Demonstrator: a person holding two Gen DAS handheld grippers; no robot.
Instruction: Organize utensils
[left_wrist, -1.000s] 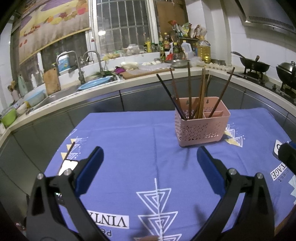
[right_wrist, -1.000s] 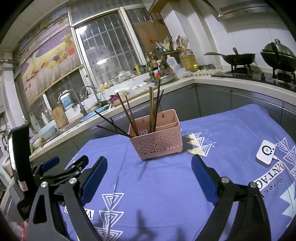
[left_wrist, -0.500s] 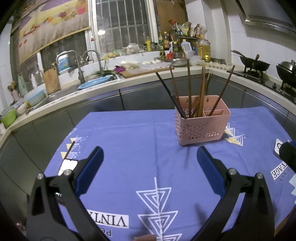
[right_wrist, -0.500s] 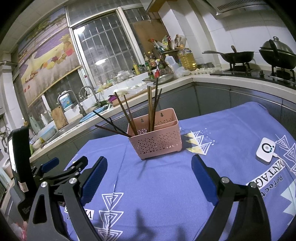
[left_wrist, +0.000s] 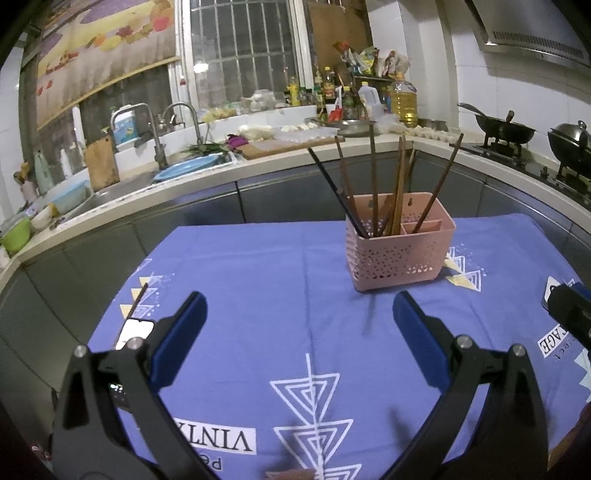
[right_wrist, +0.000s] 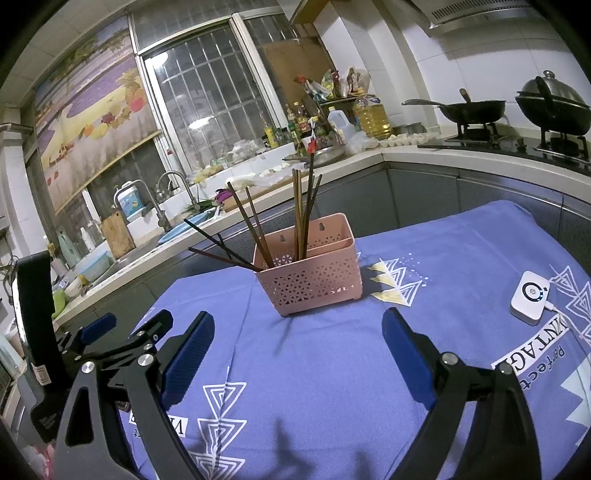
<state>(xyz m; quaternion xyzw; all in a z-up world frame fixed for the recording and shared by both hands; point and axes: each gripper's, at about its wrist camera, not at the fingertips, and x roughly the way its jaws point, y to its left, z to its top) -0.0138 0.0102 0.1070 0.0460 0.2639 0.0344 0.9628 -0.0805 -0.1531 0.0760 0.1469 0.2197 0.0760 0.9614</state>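
Pink perforated basket (left_wrist: 399, 254) upright on the blue patterned cloth (left_wrist: 258, 295) covering the worktop, chopsticks (left_wrist: 375, 184) fanned out of its compartments. Left gripper (left_wrist: 295, 317) and right gripper (right_wrist: 297, 338) hovering above the cloth short of the basket, fingers (right_wrist: 188, 354) spread wide, holding nothing. One stray chopstick (left_wrist: 137, 301) flat near the cloth's left edge; white device (right_wrist: 530, 297) at right.
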